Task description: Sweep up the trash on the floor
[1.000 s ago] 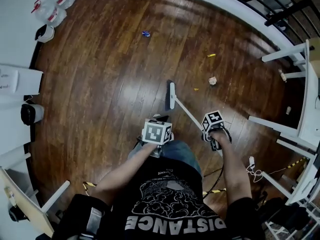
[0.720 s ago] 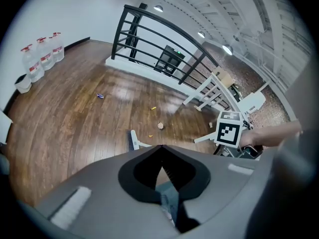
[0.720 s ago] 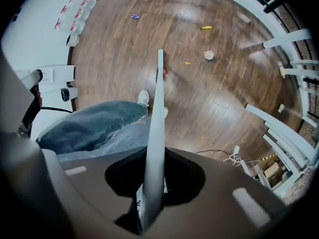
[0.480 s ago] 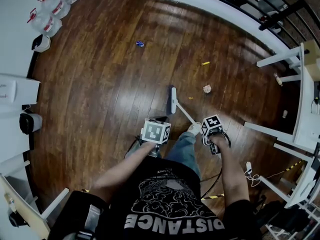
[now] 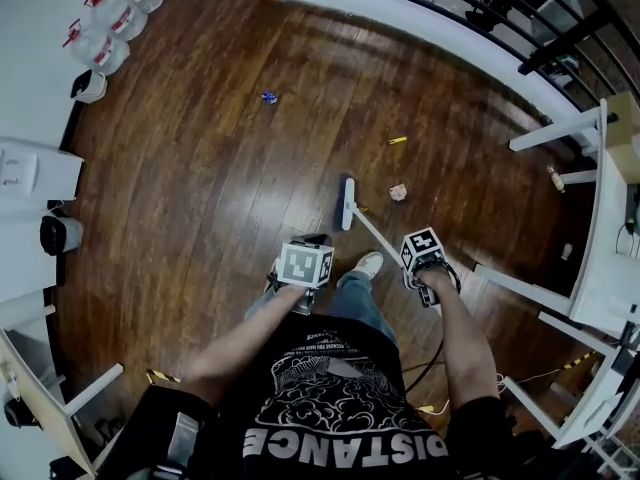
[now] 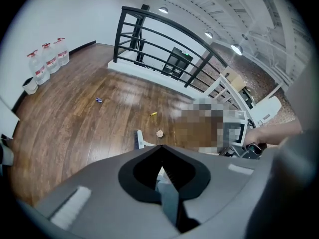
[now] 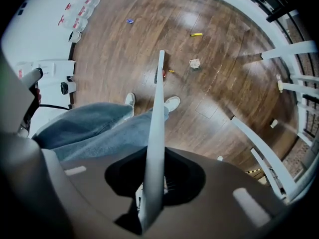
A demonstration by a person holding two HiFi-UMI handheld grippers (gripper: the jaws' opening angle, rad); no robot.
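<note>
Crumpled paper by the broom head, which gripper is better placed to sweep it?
Right. The right gripper clamps the broom handle, and the broom head lies beside the crumpled paper; the left gripper grips a grey handle.

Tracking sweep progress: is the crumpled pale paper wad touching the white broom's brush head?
No, the crumpled pale paper wad lies clearly apart from the brush head, to its right in the head view.

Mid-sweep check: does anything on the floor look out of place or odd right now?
Only the litter stands out: a crumpled scrap beside the broom, a yellow bit beyond it, and a blue bit farther off to the left. Nothing looks spilled or broken.
</note>
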